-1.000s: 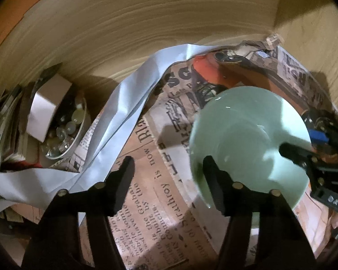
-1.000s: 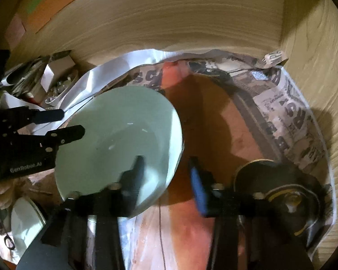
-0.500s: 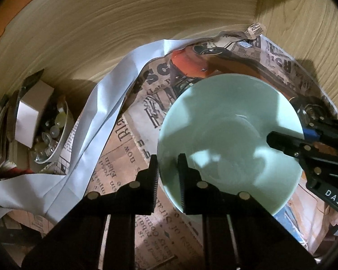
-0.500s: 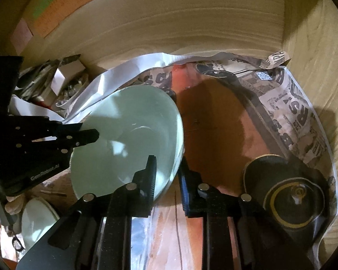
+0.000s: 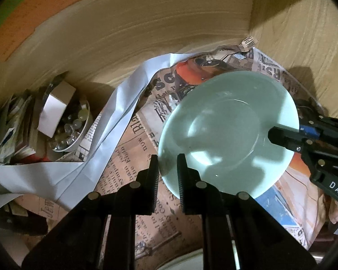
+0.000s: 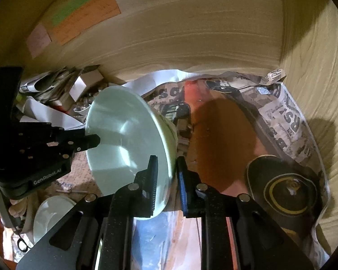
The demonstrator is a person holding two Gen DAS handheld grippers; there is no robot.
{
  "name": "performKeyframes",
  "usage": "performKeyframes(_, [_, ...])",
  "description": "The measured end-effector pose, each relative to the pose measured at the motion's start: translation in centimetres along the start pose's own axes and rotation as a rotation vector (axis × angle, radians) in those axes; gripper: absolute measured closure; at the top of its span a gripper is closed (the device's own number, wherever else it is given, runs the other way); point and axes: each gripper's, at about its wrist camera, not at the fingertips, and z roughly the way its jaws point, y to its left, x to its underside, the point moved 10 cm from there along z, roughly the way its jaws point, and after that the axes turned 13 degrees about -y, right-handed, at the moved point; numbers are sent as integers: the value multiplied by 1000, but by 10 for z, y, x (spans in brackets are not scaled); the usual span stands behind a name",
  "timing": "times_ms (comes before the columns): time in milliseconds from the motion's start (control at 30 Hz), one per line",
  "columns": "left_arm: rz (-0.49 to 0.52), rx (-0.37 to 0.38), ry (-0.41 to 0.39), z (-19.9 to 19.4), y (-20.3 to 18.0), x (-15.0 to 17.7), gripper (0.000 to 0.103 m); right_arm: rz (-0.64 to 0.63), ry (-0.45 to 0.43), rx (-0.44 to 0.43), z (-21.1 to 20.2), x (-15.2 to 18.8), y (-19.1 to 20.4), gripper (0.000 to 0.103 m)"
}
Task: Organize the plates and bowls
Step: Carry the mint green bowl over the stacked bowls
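A pale green bowl point(image 5: 227, 132) hangs above the newspaper lining, held from two sides. My left gripper point(image 5: 167, 175) is shut on its near left rim. My right gripper point(image 6: 166, 180) is shut on the opposite rim, and in the left wrist view it shows as black fingers point(image 5: 288, 139) over the bowl's right edge. In the right wrist view the bowl point(image 6: 124, 139) tilts, its inside turned to the left gripper point(image 6: 87, 141). A black plate with a gold ring point(image 6: 286, 189) lies at the right. A second pale green dish point(image 6: 49, 216) sits low on the left.
Newspaper point(image 5: 133, 157) lines the wooden cabinet floor, with a white paper strip point(image 5: 115, 121) across it. A clear bowl of small round items and a box point(image 5: 67, 121) sits among clutter at the left. Wooden walls point(image 6: 191, 33) close the back and right. Coloured notes point(image 6: 83, 18) stick on the back wall.
The left jaws closed on the bowl's rim and the right jaws closed on the opposite rim. The bowl has come up off the newspaper and tilted, both grippers rising with it.
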Motion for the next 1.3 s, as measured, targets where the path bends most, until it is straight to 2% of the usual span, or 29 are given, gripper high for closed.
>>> performKeyframes(167, [-39, 35, 77, 17, 0, 16, 88, 42, 24, -6, 7, 8, -5, 89])
performKeyframes(533, [-15, 36, 102, 31, -7, 18, 88, 49, 48, 29, 21, 16, -16, 88])
performKeyframes(633, [22, 30, 98, 34, -13, 17, 88, 80, 72, 18, 27, 19, -23, 86])
performKeyframes(900, [1, 85, 139, 44, -19, 16, 87, 127, 87, -10, 29, 25, -26, 84])
performKeyframes(1133, [-5, 87, 120, 38, -21, 13, 88, 155, 69, 6, 26, 26, -27, 87])
performKeyframes(1300, [1, 93, 78, 16, -25, 10, 89, 181, 31, 0, 15, 18, -24, 87])
